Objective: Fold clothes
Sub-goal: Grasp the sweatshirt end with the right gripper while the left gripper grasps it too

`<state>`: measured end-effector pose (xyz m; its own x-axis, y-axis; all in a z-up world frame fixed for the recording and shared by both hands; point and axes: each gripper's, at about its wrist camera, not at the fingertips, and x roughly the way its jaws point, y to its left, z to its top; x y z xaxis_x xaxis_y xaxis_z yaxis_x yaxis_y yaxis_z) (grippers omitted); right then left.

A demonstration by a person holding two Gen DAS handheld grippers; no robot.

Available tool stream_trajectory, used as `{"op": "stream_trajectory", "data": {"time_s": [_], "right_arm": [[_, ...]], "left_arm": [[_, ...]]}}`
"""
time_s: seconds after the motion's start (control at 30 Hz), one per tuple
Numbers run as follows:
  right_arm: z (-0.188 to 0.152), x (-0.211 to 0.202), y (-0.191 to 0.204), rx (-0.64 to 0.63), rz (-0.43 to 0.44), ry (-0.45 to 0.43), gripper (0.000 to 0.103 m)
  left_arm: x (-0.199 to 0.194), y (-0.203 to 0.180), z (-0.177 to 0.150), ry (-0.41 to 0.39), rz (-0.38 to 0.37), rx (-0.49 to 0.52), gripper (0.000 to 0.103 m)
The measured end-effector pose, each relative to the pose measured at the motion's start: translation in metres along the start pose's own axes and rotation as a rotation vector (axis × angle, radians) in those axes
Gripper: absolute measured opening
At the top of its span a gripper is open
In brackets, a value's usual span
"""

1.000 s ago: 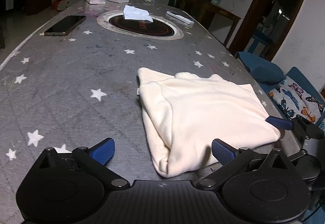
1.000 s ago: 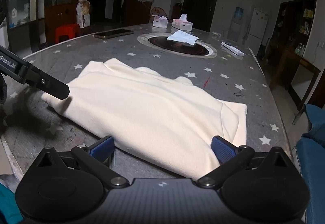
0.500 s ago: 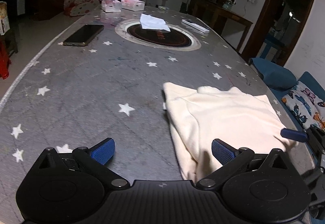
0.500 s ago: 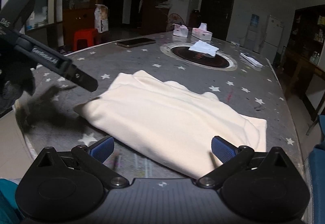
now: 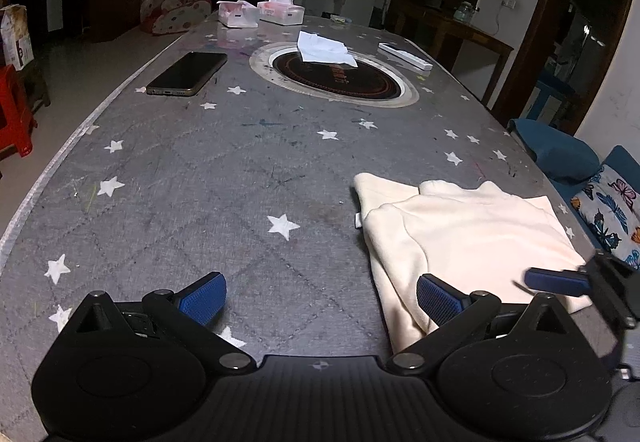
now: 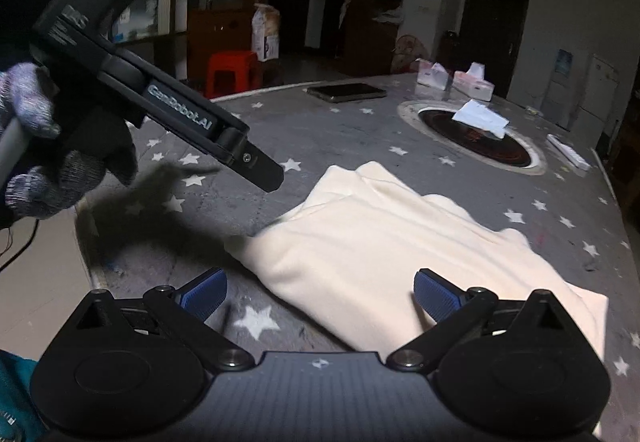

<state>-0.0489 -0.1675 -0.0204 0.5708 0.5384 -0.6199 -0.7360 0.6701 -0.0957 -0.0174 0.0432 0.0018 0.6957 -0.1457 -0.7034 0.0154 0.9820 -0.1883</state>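
Note:
A cream garment (image 5: 468, 238) lies folded in a rectangle on the grey star-print table (image 5: 224, 177), near its front right edge. It also shows in the right wrist view (image 6: 384, 246). My left gripper (image 5: 320, 296) is open and empty, above bare table to the left of the garment. My right gripper (image 6: 318, 292) is open and empty, just above the garment's near edge. One blue fingertip (image 5: 556, 282) of the right gripper shows in the left wrist view. The left gripper's body (image 6: 168, 113), held by a gloved hand (image 6: 36, 169), shows raised at the left of the right wrist view.
A phone (image 5: 188, 73) lies at the far left of the table. A round dark inset (image 5: 336, 75) with a white tissue (image 5: 324, 47) sits in the middle. Two tissue boxes (image 5: 260, 11) stand at the far end. A blue sofa with a butterfly cushion (image 5: 612, 209) is to the right.
Both grippers have pulled back from the garment. The left one has lifted and swung left over bare table. The garment lies as it was.

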Motion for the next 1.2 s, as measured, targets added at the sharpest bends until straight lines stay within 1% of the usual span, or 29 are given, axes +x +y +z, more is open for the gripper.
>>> {"op": "stream_trajectory", "data": {"time_s": [0.03,0.13,0.2,0.27,0.3,0.37,0.4,0.47,0.5,0.57,0.6,0.63,0.77,0.9,1.0,1.13,1.2], "right_arm": [[0.002,0.004,0.001,0.000,0.005,0.006,0.097],[0.005,0.009,0.009,-0.032,0.013,0.012,0.095],[0.008,0.010,0.016,-0.074,0.010,0.015,0.091],[0.010,0.011,0.022,-0.117,0.014,0.024,0.080],[0.012,0.012,0.024,-0.137,0.016,0.030,0.076],[0.014,0.014,0.029,-0.177,0.016,0.047,0.063],[0.015,0.016,0.032,-0.197,0.012,0.051,0.061],[0.015,0.019,0.035,-0.227,-0.005,0.059,0.051],[0.016,0.019,0.035,-0.229,-0.004,0.060,0.047],[0.018,0.019,0.033,-0.227,-0.001,0.058,0.037],[0.019,0.018,0.031,-0.214,0.007,0.051,0.034],[0.021,0.016,0.028,-0.200,0.015,0.044,0.030],[0.025,0.010,0.017,-0.137,0.039,0.017,0.025],[0.032,0.001,-0.001,-0.056,0.068,-0.009,0.023],[0.036,-0.006,-0.013,-0.009,0.083,-0.035,0.022],[0.034,-0.006,-0.016,-0.005,0.096,-0.042,0.022],[0.031,-0.006,-0.015,-0.003,0.106,-0.042,0.022]], "left_arm": [[0.000,0.001,0.000,0.000,-0.002,-0.003,0.103],[0.000,0.003,0.002,-0.004,-0.011,-0.014,0.103],[0.001,0.005,0.002,-0.001,-0.025,-0.041,0.103],[0.003,0.008,0.003,0.003,-0.042,-0.074,0.103],[0.003,0.009,0.003,0.004,-0.051,-0.090,0.103],[0.006,0.010,0.003,0.009,-0.077,-0.129,0.103],[0.007,0.011,0.004,0.012,-0.089,-0.152,0.103],[0.011,0.012,0.004,0.018,-0.113,-0.196,0.103],[0.012,0.012,0.005,0.020,-0.122,-0.219,0.103],[0.016,0.014,0.005,0.026,-0.142,-0.270,0.103],[0.019,0.015,0.005,0.031,-0.151,-0.294,0.103],[0.021,0.016,0.006,0.037,-0.161,-0.318,0.103],[0.026,0.018,0.009,0.041,-0.195,-0.394,0.102],[0.032,0.019,0.012,0.062,-0.243,-0.472,0.102],[0.038,0.018,0.014,0.084,-0.294,-0.533,0.102],[0.047,0.016,0.014,0.105,-0.360,-0.605,0.102],[0.050,0.015,0.013,0.105,-0.378,-0.626,0.102]]}}
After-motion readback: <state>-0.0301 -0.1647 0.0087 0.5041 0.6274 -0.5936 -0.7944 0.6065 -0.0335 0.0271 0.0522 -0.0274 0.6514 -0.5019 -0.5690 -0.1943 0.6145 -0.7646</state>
